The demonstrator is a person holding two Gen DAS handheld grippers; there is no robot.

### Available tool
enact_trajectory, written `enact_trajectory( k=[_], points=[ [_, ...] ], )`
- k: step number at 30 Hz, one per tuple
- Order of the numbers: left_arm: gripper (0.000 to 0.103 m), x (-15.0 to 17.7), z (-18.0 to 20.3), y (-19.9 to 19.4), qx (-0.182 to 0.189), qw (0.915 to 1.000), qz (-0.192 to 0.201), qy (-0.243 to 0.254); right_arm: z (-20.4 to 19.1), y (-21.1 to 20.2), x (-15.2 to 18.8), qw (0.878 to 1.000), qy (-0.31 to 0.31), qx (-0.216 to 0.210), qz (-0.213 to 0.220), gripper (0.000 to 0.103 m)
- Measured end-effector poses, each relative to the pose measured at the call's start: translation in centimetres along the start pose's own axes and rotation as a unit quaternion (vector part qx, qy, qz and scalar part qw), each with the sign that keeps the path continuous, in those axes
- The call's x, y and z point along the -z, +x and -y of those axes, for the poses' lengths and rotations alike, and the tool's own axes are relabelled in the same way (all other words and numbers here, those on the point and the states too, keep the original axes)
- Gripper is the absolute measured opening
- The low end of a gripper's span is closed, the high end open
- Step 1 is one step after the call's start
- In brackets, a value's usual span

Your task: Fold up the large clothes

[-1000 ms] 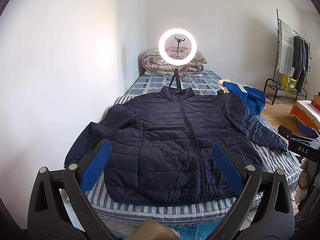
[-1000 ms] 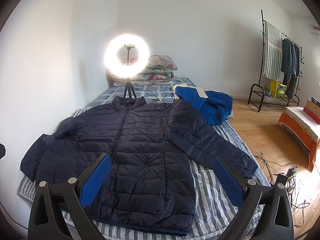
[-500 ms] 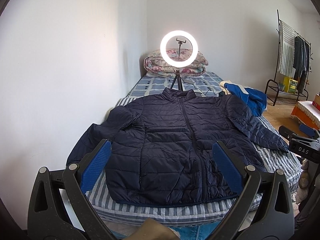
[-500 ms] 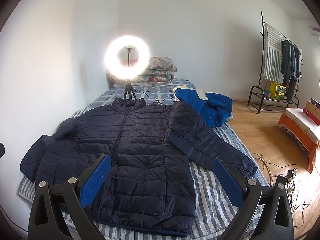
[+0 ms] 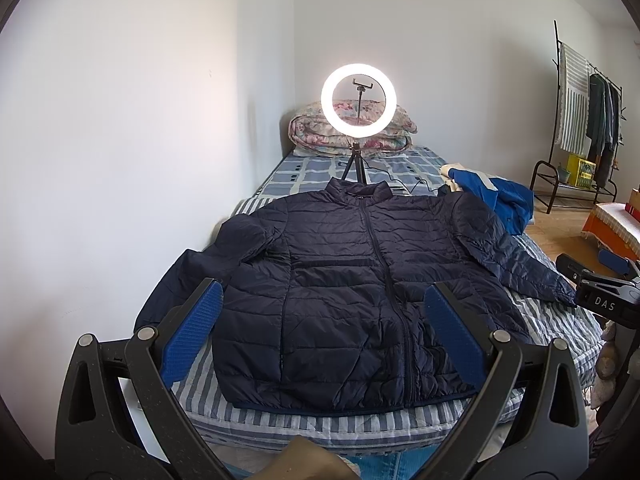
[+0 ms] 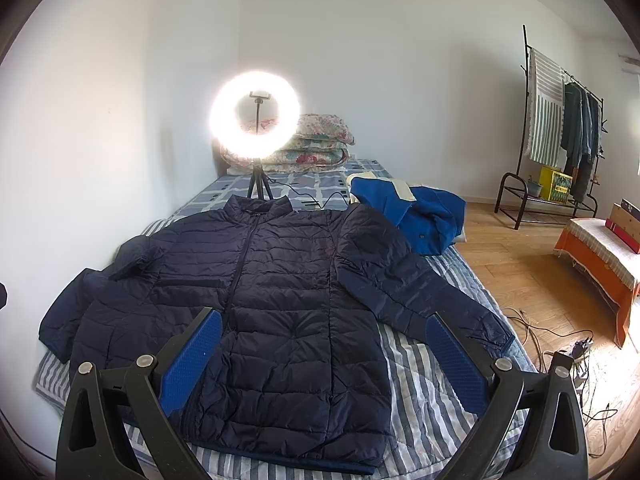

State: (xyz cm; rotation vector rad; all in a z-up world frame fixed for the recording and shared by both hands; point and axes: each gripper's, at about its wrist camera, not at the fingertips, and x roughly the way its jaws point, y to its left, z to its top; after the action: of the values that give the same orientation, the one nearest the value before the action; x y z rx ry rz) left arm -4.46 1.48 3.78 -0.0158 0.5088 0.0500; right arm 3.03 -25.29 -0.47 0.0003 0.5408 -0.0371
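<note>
A dark navy quilted jacket [image 5: 344, 280] lies flat and face up on the striped bed [image 5: 400, 420], zipped, collar at the far end, both sleeves spread out to the sides. It also shows in the right wrist view [image 6: 280, 300]. My left gripper [image 5: 320, 332] is open and empty, held above the jacket's near hem. My right gripper [image 6: 320, 352] is open and empty, above the hem and right sleeve. The right gripper's body [image 5: 604, 292] shows at the right edge of the left wrist view.
A lit ring light on a tripod [image 5: 359, 98] stands on the bed behind the collar. A blue garment [image 6: 416, 212] lies at the far right of the bed. Folded quilts [image 6: 316, 144] at the head. A wall runs along the left. Clothes rack [image 6: 560, 132], cables [image 6: 560, 344] on the floor.
Both grippers have drifted slightly back and up, so the jacket sits a little lower and further in both views. The jacket has not moved.
</note>
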Motion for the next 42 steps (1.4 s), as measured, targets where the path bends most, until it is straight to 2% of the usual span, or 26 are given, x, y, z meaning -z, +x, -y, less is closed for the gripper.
enact_trajectory(
  k=[20,28,35,39,42],
  points=[
    [0.103,0.2,-0.3,0.4,-0.001,1.0,-0.002,0.001,0.0,0.2,0.2,1.0,0.0,-0.001,-0.001,0.103],
    [0.103,1.1,-0.4,1.5,0.012,0.9999,-0.012,0.002,0.5,0.8,0.4,1.0,0.001,0.0,-0.005,0.103],
    [0.103,1.5,0.0,3.2,0.033,0.9988,-0.032,0.016,1.7,1.8,0.6,1.0,0.015,0.014,0.001,0.103],
    [0.102,1.5,0.2,4.5,0.031,0.9981,-0.045,0.03,3.1,2.3,1.0,0.999,0.022,0.012,0.031,0.103],
    [0.102,1.2,0.4,5.6,0.03,0.9976,-0.049,0.039,4.9,3.8,1.0,0.999,0.028,0.023,0.026,0.103]
  ],
)
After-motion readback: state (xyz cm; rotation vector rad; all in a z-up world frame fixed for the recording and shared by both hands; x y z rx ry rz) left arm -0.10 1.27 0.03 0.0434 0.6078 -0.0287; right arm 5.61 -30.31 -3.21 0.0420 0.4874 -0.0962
